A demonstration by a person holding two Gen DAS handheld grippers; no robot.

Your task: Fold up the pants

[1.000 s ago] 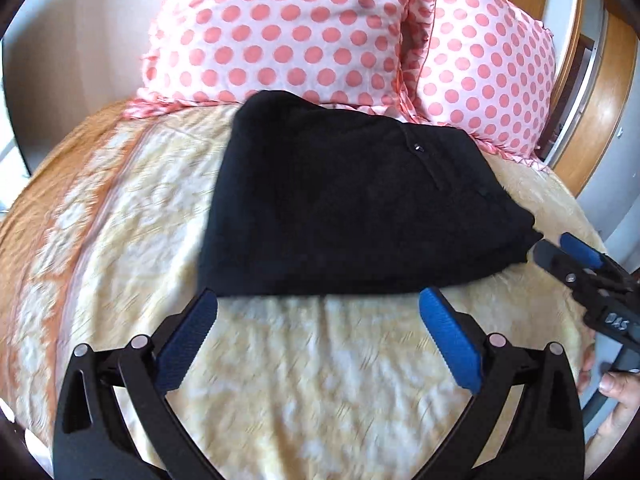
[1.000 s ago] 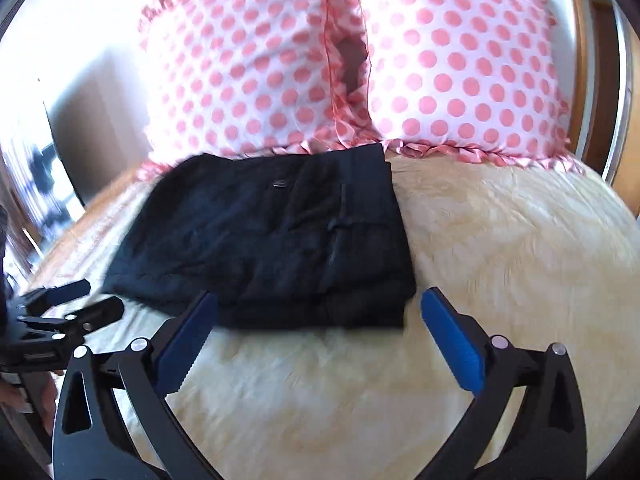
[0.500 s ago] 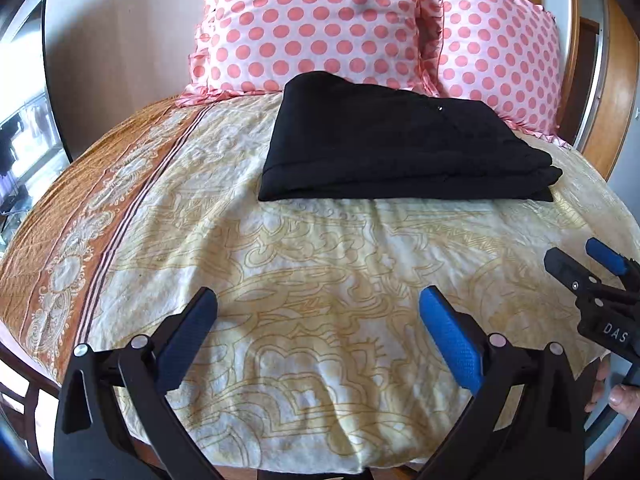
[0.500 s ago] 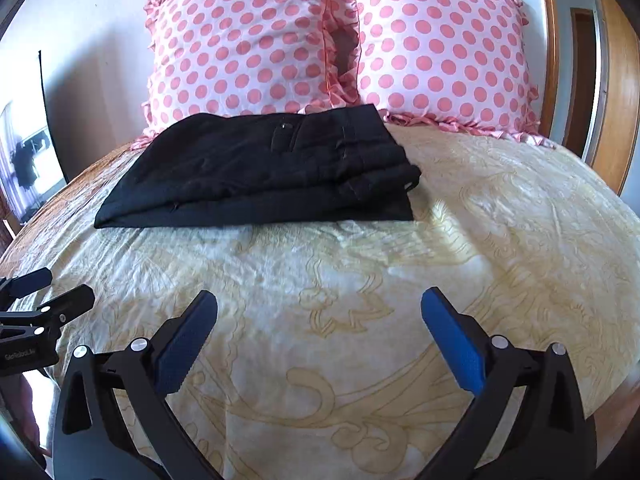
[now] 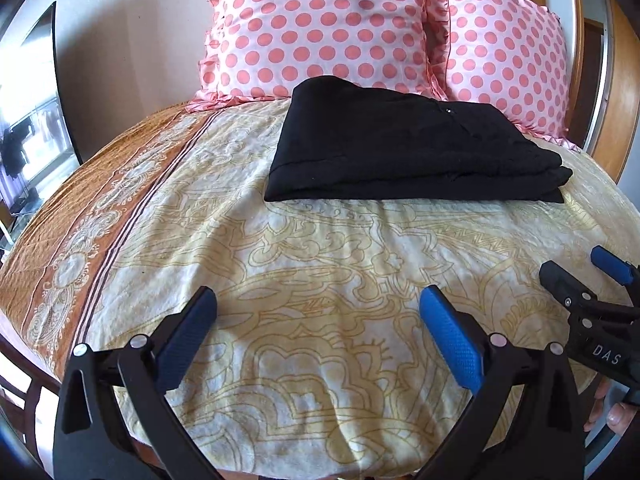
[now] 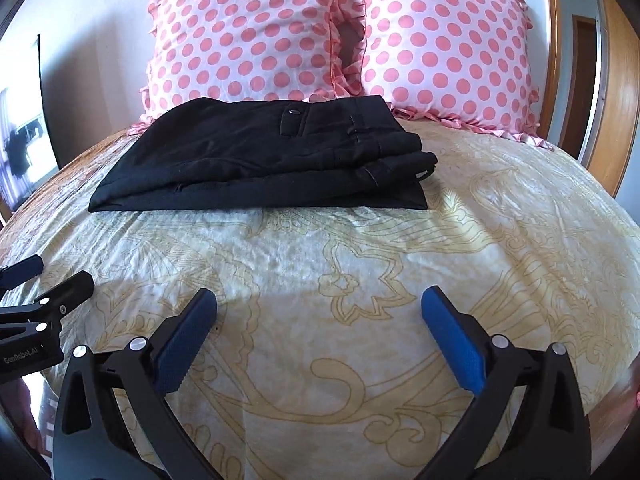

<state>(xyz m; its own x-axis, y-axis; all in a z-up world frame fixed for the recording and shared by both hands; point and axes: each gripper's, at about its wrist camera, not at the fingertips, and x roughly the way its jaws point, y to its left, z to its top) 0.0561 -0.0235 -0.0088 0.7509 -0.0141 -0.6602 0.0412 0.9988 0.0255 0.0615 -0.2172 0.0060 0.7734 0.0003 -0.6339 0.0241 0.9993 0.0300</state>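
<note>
The black pants (image 5: 404, 156) lie folded in a flat stack on the bed, just in front of the pillows; they also show in the right wrist view (image 6: 272, 156). My left gripper (image 5: 318, 300) is open and empty, low over the bedspread well short of the pants. My right gripper (image 6: 320, 300) is open and empty, also near the bed's front edge. The right gripper also shows at the right edge of the left wrist view (image 5: 580, 276). The left gripper also shows at the left edge of the right wrist view (image 6: 44, 280).
Two pink polka-dot pillows (image 5: 328, 28) (image 6: 444, 48) stand against the wall behind the pants. The yellow patterned bedspread (image 6: 360, 264) has an orange border (image 5: 92, 216) on the left. A wooden door frame (image 6: 616, 92) is at the right.
Both grippers have pulled back from the folded pants toward the bed's front edge and dropped lower. The pants lie still. Both grippers stayed open.
</note>
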